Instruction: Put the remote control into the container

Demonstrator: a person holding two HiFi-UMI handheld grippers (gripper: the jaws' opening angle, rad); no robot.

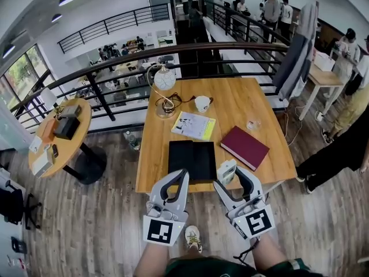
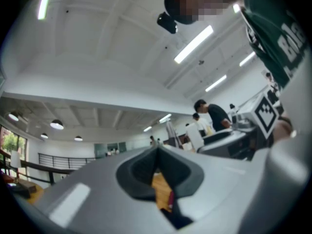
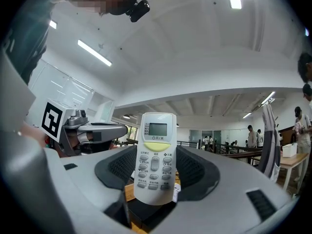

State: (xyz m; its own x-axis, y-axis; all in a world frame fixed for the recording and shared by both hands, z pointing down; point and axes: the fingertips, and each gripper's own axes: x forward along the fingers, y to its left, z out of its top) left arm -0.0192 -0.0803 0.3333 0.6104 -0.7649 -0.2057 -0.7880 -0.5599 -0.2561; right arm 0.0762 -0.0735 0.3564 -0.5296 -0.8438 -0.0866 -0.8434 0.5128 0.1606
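Note:
A white air-conditioner remote control [image 3: 155,156] with a small screen and grey buttons stands upright between the black pads of my right gripper [image 3: 156,168], which is shut on it. In the head view that remote [image 1: 226,171] and right gripper [image 1: 232,175] hover over the table's near edge, just right of the black flat container [image 1: 192,158]. My left gripper [image 1: 180,176] sits at the container's near edge. Its jaws [image 2: 157,155] are pressed together and hold nothing.
On the wooden table [image 1: 230,97] lie a dark red book [image 1: 245,147], a yellow-white booklet [image 1: 194,125], a white cup [image 1: 202,103], a globe lamp [image 1: 164,79] and a small glass [image 1: 253,123]. A round side table [image 1: 81,136] stands to the left and a person [image 1: 346,146] to the right.

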